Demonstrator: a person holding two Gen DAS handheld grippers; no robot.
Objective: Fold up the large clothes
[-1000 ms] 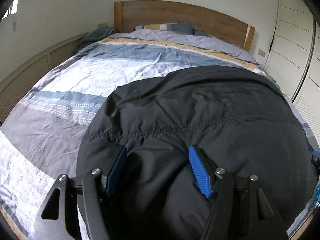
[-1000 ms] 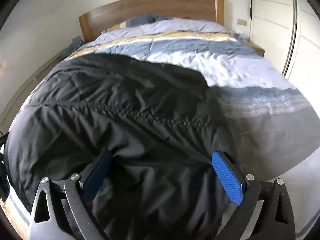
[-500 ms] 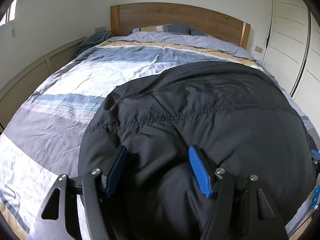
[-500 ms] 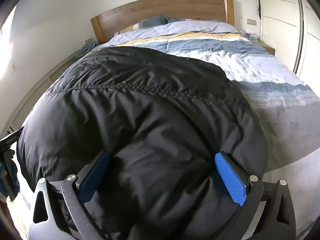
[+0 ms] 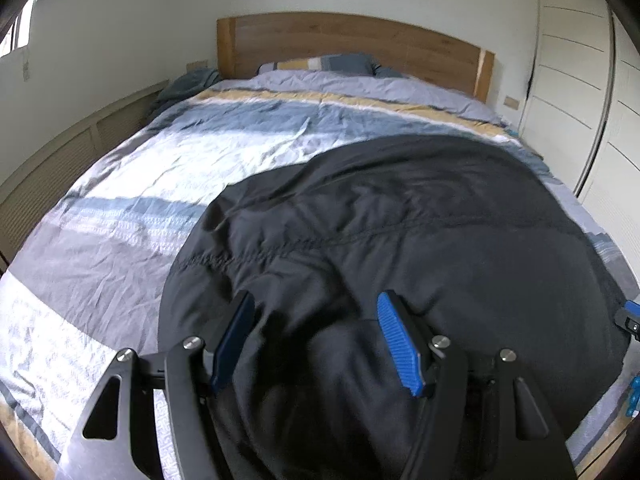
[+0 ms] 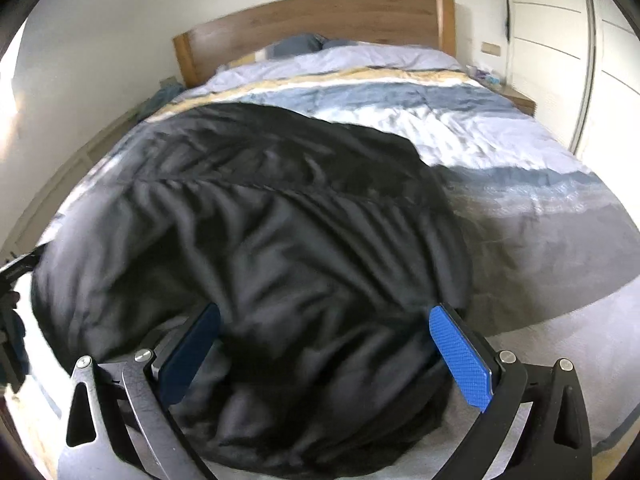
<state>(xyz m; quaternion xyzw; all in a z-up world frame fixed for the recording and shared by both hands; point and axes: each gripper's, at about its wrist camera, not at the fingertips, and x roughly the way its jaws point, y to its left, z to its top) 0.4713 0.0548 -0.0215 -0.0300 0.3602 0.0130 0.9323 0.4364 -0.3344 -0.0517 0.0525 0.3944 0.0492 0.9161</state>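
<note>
1. Left wrist view: left gripper (image 5: 316, 336) spread wide, black padded jacket (image 5: 400, 240) bunched between its blue pads (image 5: 398, 344).
2. Right gripper (image 6: 326, 354) likewise wide, straddling jacket's near edge.
3. Jacket lies on striped duvet (image 5: 160, 168).

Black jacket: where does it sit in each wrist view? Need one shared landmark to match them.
Left wrist: the black jacket fills the centre and lower right, on the striped duvet, bunched between the left gripper fingers.
Right wrist: it fills the centre and lower left, between the right gripper fingers.
Shared landmark: wooden headboard, top centre in both.
</note>
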